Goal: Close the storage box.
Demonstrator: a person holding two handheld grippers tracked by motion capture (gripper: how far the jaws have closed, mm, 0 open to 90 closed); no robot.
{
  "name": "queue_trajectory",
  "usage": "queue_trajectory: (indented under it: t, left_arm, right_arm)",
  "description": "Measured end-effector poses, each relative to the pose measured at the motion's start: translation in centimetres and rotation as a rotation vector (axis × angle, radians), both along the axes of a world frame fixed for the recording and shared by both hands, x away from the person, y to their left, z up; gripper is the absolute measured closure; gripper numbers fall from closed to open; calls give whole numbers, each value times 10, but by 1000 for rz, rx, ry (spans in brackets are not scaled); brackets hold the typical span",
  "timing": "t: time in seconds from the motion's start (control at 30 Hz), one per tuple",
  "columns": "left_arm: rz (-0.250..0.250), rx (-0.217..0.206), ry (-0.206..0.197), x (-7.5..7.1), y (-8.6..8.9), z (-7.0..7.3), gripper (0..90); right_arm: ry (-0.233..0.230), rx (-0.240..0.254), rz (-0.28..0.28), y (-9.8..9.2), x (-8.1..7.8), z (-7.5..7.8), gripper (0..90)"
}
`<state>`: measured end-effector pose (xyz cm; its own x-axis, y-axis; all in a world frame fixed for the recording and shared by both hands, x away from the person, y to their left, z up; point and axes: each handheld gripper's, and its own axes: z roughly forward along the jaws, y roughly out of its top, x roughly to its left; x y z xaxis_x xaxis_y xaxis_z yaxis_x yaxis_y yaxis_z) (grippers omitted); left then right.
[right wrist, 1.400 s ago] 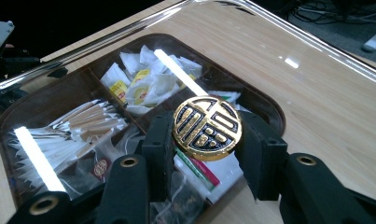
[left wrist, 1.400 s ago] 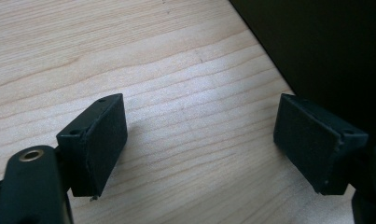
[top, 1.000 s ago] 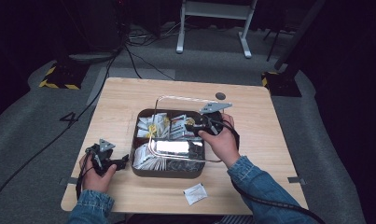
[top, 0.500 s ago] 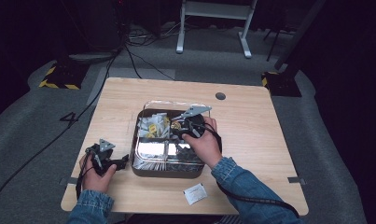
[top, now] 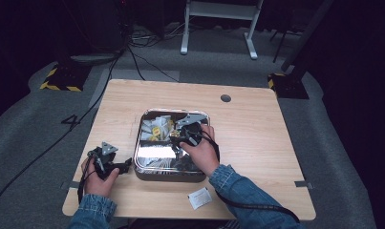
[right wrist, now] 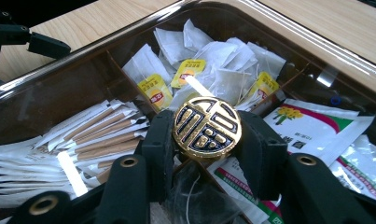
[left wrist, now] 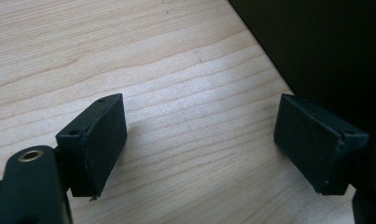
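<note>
The right gripper (right wrist: 206, 154) is clamped on a round gold knob (right wrist: 207, 129), a shiny metal disc with a dark raised ornamental pattern, held between its two matte black jaws. The knob sits at the centre of a clear lid (right wrist: 316, 46) with glossy reflections and rounded corners, which lies over a dark, compartmented box (top: 147, 169) in the middle of the pale wood-grain table (top: 257, 138). Through the lid, thin white paper tea bags with yellow tags (right wrist: 190, 70) fill the compartment at 12 o'clock from the knob, slim paper-wrapped sticks (right wrist: 97, 135) lie in a bundle at 9 o'clock, and flat printed sachets (right wrist: 311, 126) with green and red edges lie at 3 o'clock.

In the high view the right gripper (top: 183, 138) is over the box's middle, and a small white packet (top: 198, 197) lies flat on the table at 6 o'clock from the box, near the table's front edge. The left gripper (top: 114, 164) rests at 9 o'clock from the box, just beside its wall; its jaws stand wide apart with bare table between the rubbery black pads (left wrist: 99, 140).

Against the picture a second ago, the right hand has come from the box's 2 o'clock corner inward and lower to its middle, and the lid has come with it over the box. The left gripper has kept its place.
</note>
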<state>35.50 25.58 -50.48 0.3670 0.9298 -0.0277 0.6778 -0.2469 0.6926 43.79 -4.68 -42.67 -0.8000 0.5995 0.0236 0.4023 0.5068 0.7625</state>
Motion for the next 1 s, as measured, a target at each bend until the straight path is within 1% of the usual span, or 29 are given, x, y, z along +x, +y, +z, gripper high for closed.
queue_trajectory:
  t: [0.3, 0.4, 0.53, 0.63, 0.73, 0.83, 0.9, 1.0]
  left_arm:
    - [0, -1, 0, 0, 0, 0, 177]
    - [0, 0, 0, 0, 0, 0, 177]
    - [0, 0, 0, 0, 0, 0, 176]
    - [2, -1, 0, 0, 0, 0, 176]
    - [1, 0, 0, 0, 0, 0, 176]
    - [0, 0, 0, 0, 0, 0, 176]
    - [1, 0, 0, 0, 0, 0, 176]
    - [0, 0, 0, 0, 0, 0, 176]
  right_arm:
    - [7, -1, 1, 3, -1, -9, 588]
    - [-1, -2, 2, 4, -2, -10, 588]
    - [8, 6, 8, 4, -2, -11, 588]
    - [5, -5, 9, 5, -3, -12, 587]
    - [5, -1, 10, 5, -3, -13, 586]
    - [-6, -4, 14, 5, -4, -13, 586]
    - [-22, -10, 13, 5, -6, -14, 586]
    - [-28, -10, 16, 4, -6, -15, 586]
